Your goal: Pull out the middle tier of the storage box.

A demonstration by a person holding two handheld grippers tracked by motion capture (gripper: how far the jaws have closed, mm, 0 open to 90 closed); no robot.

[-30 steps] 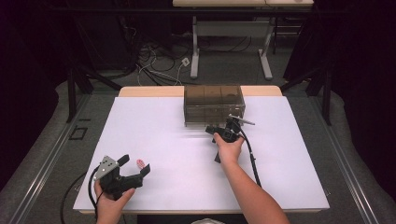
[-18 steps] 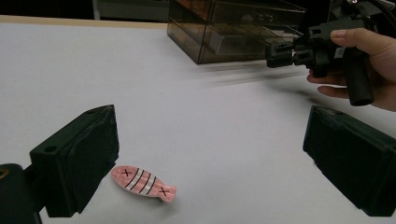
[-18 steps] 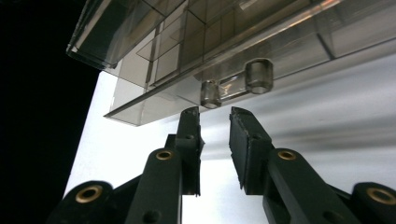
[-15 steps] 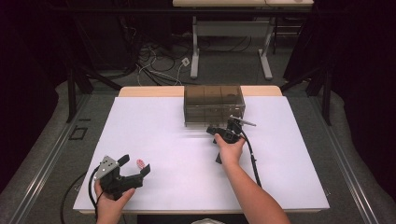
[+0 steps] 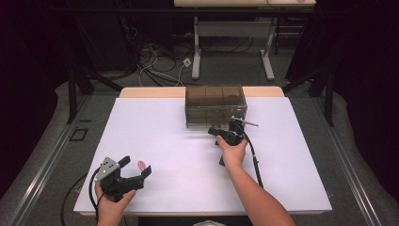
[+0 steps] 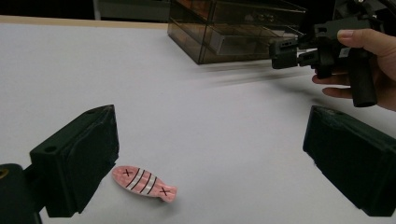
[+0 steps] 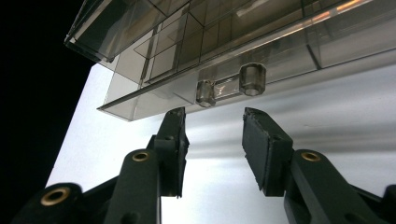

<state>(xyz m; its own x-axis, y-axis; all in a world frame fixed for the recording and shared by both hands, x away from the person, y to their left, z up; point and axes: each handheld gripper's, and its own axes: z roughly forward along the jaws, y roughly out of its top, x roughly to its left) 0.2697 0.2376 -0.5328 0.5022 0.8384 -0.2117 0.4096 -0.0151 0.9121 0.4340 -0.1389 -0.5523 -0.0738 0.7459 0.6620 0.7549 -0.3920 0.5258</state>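
while the right gripper point(image 7: 212, 140) gapes narrowly just below the drawer handle point(image 7: 231, 85), nothing is held.

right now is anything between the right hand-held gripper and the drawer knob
No. In the right gripper view the open right hand-held gripper faces the clear drawer knob with only bare gap between.

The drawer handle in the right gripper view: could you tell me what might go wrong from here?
The right gripper is open just short of the drawer handle; closing now might miss it. Pulling could also drag the light drawer box along. The left gripper stands open over the pink fish, not gripping it.
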